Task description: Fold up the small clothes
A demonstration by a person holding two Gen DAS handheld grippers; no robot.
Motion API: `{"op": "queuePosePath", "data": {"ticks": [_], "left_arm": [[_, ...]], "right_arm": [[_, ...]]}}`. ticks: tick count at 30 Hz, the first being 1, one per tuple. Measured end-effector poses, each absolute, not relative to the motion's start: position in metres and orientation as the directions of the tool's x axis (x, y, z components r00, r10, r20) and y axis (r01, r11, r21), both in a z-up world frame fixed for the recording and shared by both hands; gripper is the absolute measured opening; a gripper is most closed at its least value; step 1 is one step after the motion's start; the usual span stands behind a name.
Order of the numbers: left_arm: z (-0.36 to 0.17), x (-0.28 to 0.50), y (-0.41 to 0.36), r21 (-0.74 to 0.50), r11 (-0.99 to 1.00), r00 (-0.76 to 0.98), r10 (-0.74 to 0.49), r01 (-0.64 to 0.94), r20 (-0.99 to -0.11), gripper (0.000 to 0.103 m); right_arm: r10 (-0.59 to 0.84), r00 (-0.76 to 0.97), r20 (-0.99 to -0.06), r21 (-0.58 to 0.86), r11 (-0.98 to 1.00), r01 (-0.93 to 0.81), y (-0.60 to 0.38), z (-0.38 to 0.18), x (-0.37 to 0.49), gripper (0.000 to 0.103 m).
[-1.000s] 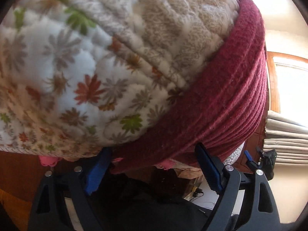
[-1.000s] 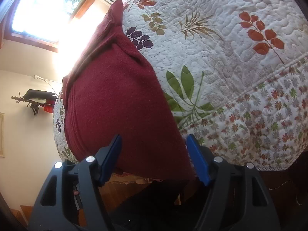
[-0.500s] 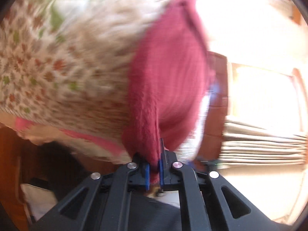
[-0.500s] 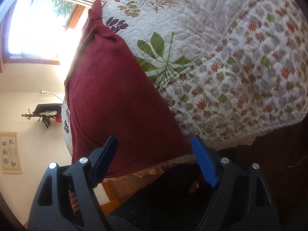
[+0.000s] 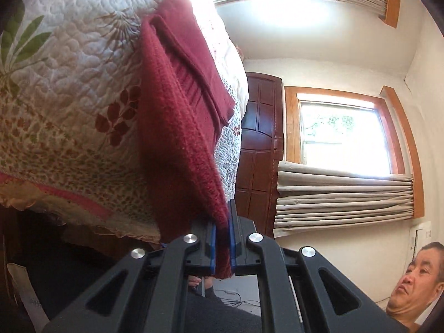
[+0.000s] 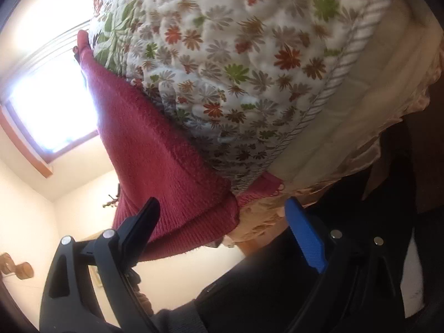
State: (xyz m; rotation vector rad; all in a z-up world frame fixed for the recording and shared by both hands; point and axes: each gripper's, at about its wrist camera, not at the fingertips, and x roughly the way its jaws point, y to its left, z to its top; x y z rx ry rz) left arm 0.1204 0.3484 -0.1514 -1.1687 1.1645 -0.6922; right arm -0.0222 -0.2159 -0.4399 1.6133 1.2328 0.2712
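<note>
A dark red knitted garment (image 5: 177, 127) lies along the edge of a bed covered by a floral quilt (image 5: 69, 77). My left gripper (image 5: 222, 238) is shut on the garment's near hem, which hangs out between the blue pads, and the cloth is lifted off the quilt toward me. In the right wrist view the same red garment (image 6: 166, 172) drapes over the bed's side. My right gripper (image 6: 222, 224) is open, its fingers spread either side of the garment's folded lower corner without pinching it.
A dark wooden door (image 5: 259, 144) and a window with a folded blind (image 5: 344, 194) stand behind the bed. A person's head (image 5: 416, 285) shows at the lower right. The mattress side and a cream bed skirt (image 6: 360, 127) hang beside my right gripper.
My left gripper closed on the garment's hem and has pulled it up and back from the quilt. My right gripper stayed open and dropped lower along the bed's side.
</note>
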Motion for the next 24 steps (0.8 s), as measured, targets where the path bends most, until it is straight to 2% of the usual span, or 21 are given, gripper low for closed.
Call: {"op": "queuePosePath", "data": {"ticks": [2,6,7,8,9,11,12,24], "left_arm": [[-0.146,0.124,0.342,-0.946,0.296,0.298,-0.898,-0.135,-0.323,0.006],[-0.147,0.123,0.348,-0.949,0.286,0.297,-0.902,-0.129,-0.313,0.006],[-0.147,0.123,0.349,-0.950,0.285,0.298,-0.903,-0.129,-0.311,0.006],[-0.148,0.122,0.351,-0.951,0.281,0.300,-0.903,-0.131,-0.308,0.006],[-0.152,0.121,0.352,-0.951,0.280,0.302,-0.902,-0.133,-0.308,0.006],[-0.160,0.116,0.356,-0.951,0.277,0.310,-0.899,-0.140,-0.308,0.006],[-0.164,0.112,0.358,-0.949,0.279,0.316,-0.896,-0.145,-0.311,0.006],[-0.235,0.053,0.395,-0.953,0.162,0.429,-0.865,-0.255,-0.262,0.006]], "right_arm": [[0.814,0.499,-0.296,0.841,-0.025,0.541,-0.209,-0.446,-0.021,0.092],[0.813,0.534,-0.232,0.851,-0.096,0.517,-0.199,-0.456,-0.013,0.091],[0.812,0.539,-0.223,0.853,-0.104,0.511,-0.197,-0.455,-0.010,0.086],[0.816,0.540,-0.208,0.857,-0.113,0.502,-0.196,-0.454,-0.009,0.068],[0.822,0.536,-0.192,0.861,-0.121,0.494,-0.193,-0.451,-0.006,0.056],[0.833,0.514,-0.206,0.871,-0.083,0.484,-0.193,-0.441,-0.003,0.013],[0.831,0.509,-0.226,0.877,-0.053,0.477,-0.195,-0.433,-0.003,0.007],[0.812,0.474,-0.340,0.929,0.211,0.306,-0.220,-0.280,0.002,0.006]]}}
